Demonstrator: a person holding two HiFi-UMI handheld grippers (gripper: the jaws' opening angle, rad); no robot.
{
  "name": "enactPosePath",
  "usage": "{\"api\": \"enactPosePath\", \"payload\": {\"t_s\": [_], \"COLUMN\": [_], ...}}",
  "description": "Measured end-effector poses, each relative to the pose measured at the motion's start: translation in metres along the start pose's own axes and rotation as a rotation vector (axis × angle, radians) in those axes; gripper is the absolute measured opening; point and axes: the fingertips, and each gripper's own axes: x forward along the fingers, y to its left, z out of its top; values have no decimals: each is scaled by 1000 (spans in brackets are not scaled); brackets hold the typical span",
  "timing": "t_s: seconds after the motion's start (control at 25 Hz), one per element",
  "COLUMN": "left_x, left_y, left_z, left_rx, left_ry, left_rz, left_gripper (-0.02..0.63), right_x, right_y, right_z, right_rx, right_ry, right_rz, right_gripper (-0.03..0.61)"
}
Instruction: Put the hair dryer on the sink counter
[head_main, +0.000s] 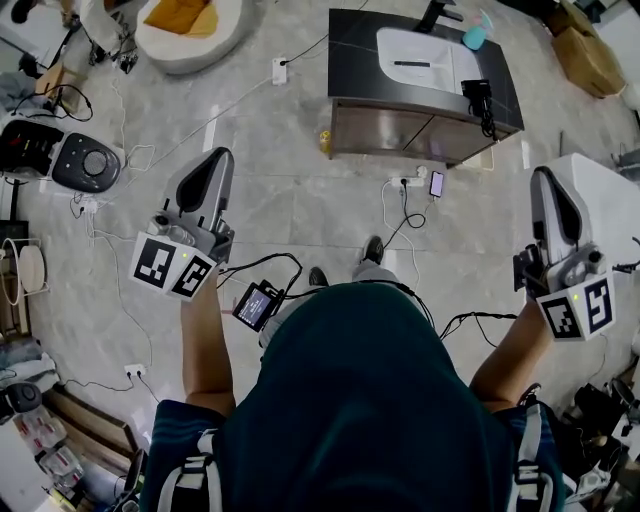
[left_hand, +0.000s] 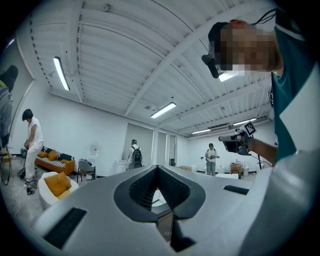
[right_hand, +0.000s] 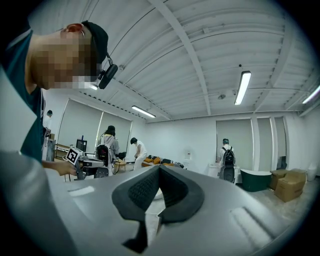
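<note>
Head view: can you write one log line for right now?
left tool: shut, empty | right tool: shut, empty | hair dryer: on sink counter, right edge

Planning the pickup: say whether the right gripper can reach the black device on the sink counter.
Probably not: the black device lies on the sink counter, across the floor from the right gripper. Nothing stands between, but stepping closer seems needed.

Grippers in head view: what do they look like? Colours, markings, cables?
Both left gripper and right gripper: tapered grey shells with black insets, dark ribbed pads. Each bears a white marker cube with black squares. Black cables trail from both. Person wears a dark teal short-sleeved top.
</note>
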Motion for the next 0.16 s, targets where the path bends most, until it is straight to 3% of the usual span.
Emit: {"api": "enactPosePath", "payload": {"t_s": [0.16], "left_x": [-12], "left_y": [3], "left_z": [0], "left_rx": [-7], "left_ry": [2], "left_rz": [-1], "left_gripper": [5], "right_x": [2], "right_y": [9], "right_z": [-1], "right_rx": [8], "right_ry": [7], "right_rz": [-2], "right_gripper": [8]}}
